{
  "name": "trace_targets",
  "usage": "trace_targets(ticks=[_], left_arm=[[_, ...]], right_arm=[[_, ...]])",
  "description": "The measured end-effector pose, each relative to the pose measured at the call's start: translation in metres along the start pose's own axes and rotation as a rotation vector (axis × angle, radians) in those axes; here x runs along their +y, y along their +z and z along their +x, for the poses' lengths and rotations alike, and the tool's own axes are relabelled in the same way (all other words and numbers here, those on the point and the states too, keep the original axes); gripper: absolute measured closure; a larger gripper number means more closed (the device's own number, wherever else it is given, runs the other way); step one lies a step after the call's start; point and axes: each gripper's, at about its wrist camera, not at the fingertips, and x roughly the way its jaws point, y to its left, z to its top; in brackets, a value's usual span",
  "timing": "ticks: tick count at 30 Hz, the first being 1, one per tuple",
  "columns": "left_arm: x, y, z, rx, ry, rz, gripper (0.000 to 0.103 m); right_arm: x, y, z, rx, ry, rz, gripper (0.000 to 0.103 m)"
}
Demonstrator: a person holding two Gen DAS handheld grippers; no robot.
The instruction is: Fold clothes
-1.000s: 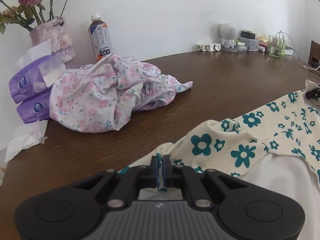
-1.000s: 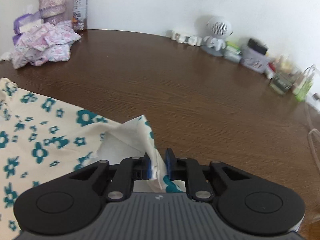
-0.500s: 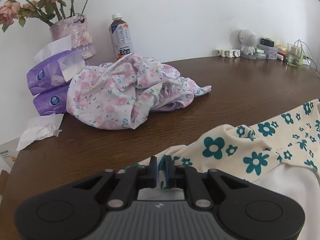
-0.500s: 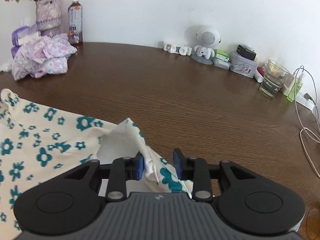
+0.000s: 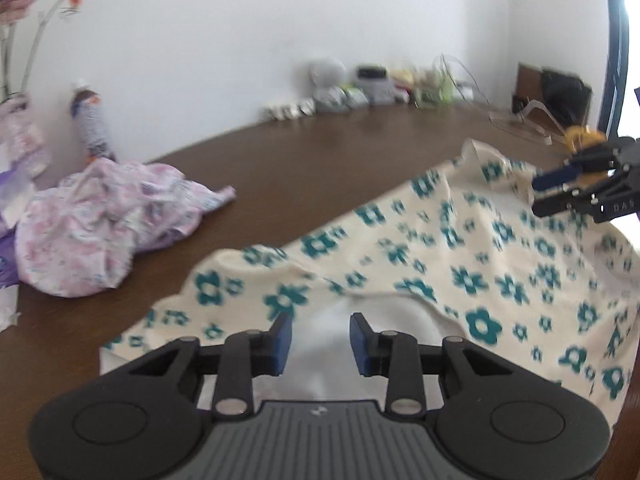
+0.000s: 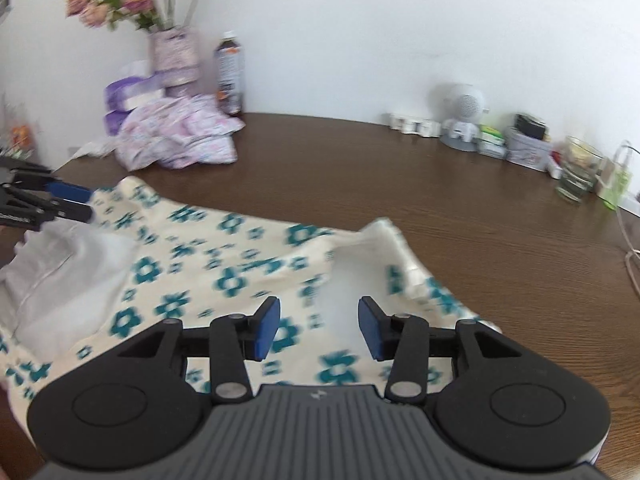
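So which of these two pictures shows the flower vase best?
The right wrist view: the vase stands whole against the wall, blooms included, though blurred. The left wrist view catches only its edge and a few stems at the far left.

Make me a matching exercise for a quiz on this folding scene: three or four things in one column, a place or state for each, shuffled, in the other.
Things:
1. cream garment with teal flowers
2. pink floral garment
3. drinking glass
4. left gripper

Places or states:
A. bunched in a heap near the vase
B. spread out on the table in front of both grippers
C. jaws opening, nothing pinched
D. standing near the wall at the right

Pairs: 1-B, 2-A, 3-D, 4-C
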Motion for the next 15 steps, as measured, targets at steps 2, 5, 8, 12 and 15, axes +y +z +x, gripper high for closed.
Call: trace_targets(ticks=[2,5,8,12,15], left_arm=[[-0.003,-0.005,0.012,0.026,0.031,0.002,0.078],[0.007,-0.012,0.014,0.032,0.042,-0.038,0.081],[0.024,-0.019,0.009,0.028,0.058,-0.077,0.081],[0.047,-0.018,0.001,0.041,0.030,-0.182,0.082],[0.040,-0.005,-0.008,-0.002,0.012,-0.127,0.082]], right_arm=[[0.012,-0.007,0.006,0.024,-0.007,-0.026,0.059],[0.015,-0.021,0.014,0.072,-0.022,-0.005,0.059],[0.004,-0.037,0.016,0.099,-0.032,0.058,0.058],[-0.007,-0.045,0.011,0.097,-0.045,0.098,0.058],[-0.008,-0.043,0.010,0.098,-0.037,0.089,0.057]])
